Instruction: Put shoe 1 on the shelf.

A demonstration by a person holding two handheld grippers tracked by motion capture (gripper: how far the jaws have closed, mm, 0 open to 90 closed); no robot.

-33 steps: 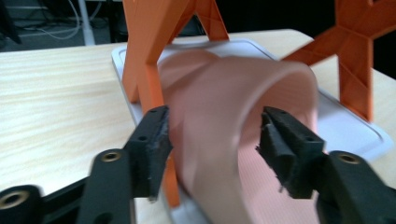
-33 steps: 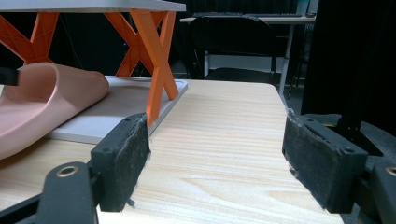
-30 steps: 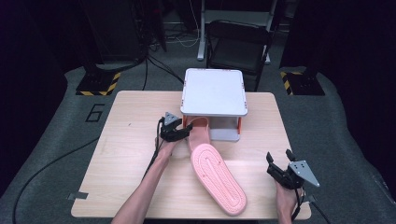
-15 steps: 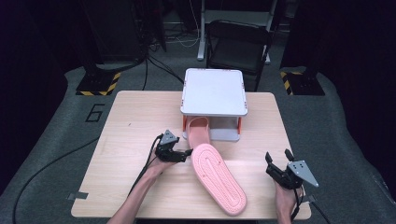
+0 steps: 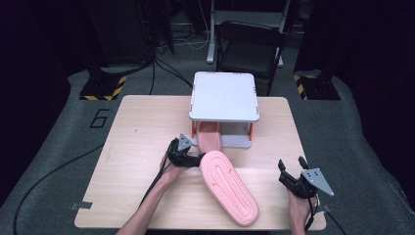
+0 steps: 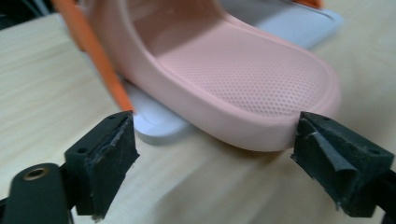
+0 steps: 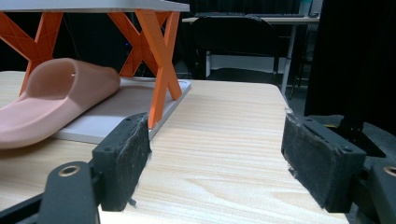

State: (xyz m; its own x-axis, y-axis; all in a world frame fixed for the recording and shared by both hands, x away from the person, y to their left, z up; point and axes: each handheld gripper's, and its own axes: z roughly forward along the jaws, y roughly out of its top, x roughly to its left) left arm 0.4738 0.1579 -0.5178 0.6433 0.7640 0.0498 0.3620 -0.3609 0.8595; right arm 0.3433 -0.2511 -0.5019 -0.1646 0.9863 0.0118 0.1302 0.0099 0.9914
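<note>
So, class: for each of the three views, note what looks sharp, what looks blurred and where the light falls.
High view: lit table, dark surroundings. Left gripper view: slipper heel fairly sharp, orange leg blurred. Right gripper view: wood grain crisp, chair dim.

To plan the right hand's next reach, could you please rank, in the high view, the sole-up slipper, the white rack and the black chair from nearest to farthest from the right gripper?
From the right gripper:
1. Sole-up slipper, beside it, toward the table's middle.
2. White rack, farther back at the table's middle.
3. Black chair, on the floor beyond the table.
</note>
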